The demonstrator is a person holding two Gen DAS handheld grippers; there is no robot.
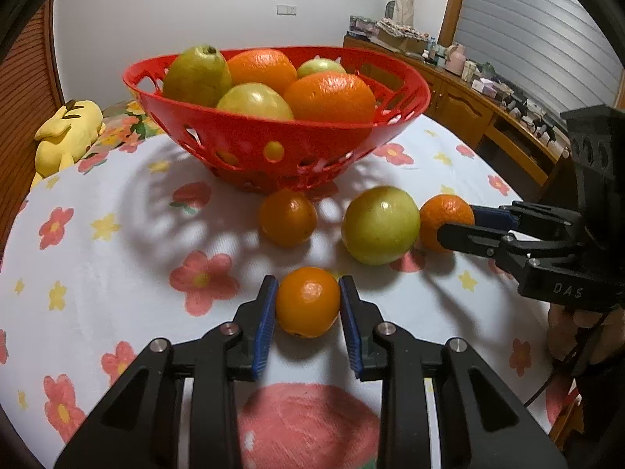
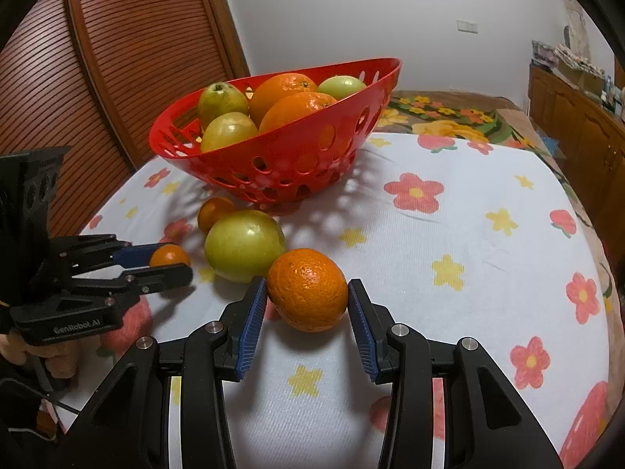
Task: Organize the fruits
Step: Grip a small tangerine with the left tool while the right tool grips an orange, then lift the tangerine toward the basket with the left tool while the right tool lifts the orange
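Note:
A red perforated basket (image 1: 242,133) (image 2: 297,144) stands at the back of the flowered tablecloth, filled with several oranges and green fruits. In the left wrist view my left gripper (image 1: 308,281) is shut on a small orange (image 1: 308,305) resting on the cloth. The right wrist view shows my right gripper (image 2: 306,282) shut on a larger orange (image 2: 308,293), also on the cloth. Between the two lies a big green fruit (image 1: 381,230) (image 2: 244,244), touching the larger orange. Another small orange (image 1: 288,217) (image 2: 215,213) sits just in front of the basket.
A yellow plush toy (image 1: 66,133) lies off the table's far left edge. A wooden cabinet (image 1: 468,93) loaded with clutter runs along the right wall. A louvred wooden door (image 2: 117,58) stands behind the basket. A hand (image 1: 566,328) holds the right gripper's handle.

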